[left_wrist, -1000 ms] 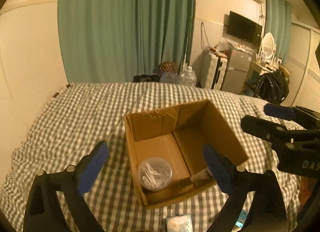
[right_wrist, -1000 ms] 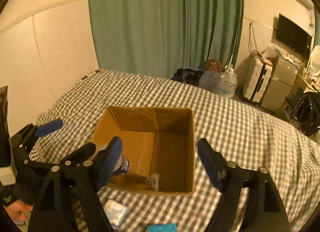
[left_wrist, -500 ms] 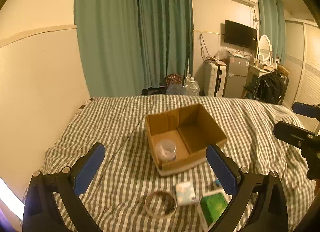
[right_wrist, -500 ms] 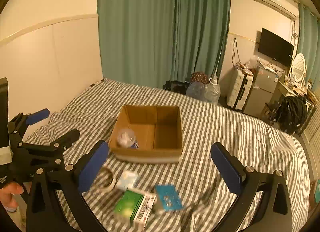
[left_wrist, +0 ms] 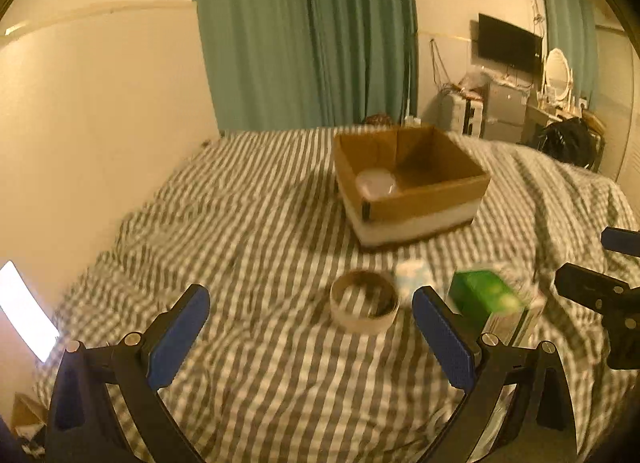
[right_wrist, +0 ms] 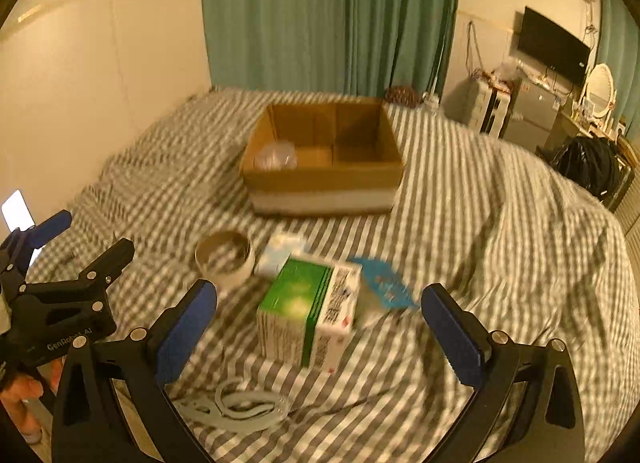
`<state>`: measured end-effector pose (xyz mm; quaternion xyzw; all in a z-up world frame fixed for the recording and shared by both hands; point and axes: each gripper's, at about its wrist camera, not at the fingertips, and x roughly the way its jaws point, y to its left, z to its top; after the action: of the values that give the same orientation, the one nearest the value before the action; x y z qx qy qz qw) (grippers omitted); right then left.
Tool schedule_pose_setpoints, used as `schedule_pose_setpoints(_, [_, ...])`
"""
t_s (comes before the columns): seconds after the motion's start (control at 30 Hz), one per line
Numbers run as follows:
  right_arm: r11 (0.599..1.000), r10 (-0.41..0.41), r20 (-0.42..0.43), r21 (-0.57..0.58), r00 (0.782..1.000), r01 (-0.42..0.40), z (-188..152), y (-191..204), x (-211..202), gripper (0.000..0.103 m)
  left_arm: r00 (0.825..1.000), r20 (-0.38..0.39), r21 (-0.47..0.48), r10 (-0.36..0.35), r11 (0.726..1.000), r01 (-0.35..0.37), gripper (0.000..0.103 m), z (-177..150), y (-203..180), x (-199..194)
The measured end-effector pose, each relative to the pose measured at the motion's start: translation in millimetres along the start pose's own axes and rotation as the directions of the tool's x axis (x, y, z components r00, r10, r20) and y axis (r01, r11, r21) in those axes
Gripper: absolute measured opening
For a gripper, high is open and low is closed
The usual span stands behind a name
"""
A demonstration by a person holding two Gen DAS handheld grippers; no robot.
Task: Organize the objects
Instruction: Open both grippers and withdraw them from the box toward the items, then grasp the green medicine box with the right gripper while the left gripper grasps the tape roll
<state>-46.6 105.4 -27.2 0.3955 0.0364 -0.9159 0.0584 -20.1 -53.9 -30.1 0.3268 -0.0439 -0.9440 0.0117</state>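
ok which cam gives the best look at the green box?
Right wrist. The green box sits whole between the open right gripper's fingers, green top and printed sides visible. In the left wrist view the box is blurred and partly hidden behind the open left gripper's finger.

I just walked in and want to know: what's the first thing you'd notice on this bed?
The open cardboard box in the middle of the checked bedspread, with a clear round tub in its left corner. In front of it lie a bright green-and-white carton, a tape roll to its left, and a blue packet to its right.
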Motion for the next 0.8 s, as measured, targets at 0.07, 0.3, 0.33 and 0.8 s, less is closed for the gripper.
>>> schedule_pose_setpoints(0.07, [1.0, -0.009, -0.028, -0.004, 1.0, 0.009, -10, 5, 15, 0.103, 1.0, -0.028, -0.009, -0.003, 1.0, 0.002, 0.103, -15, 3, 9])
schedule_pose_setpoints(0.3, [0.999, -0.032, -0.086, 0.0, 0.996, 0.032, -25, 17, 54, 0.103, 0.996, -0.082, -0.024, -0.036, 0.999, 0.034, 0.103, -42, 5, 38])
schedule_pose_setpoints(0.33, [0.999, -0.038, -0.092, -0.001, 0.995, 0.038, -27, 17, 59, 0.103, 0.995, -0.086, -0.023, -0.039, 0.999, 0.037, 0.103, -42, 5, 41])
schedule_pose_setpoints(0.8, [0.998, -0.029, -0.127, 0.06, 0.991, 0.037, -32, -8, 108, 0.099, 0.977, -0.171, -0.004, -0.124, 0.992, 0.125, 0.103, -48, -22, 108])
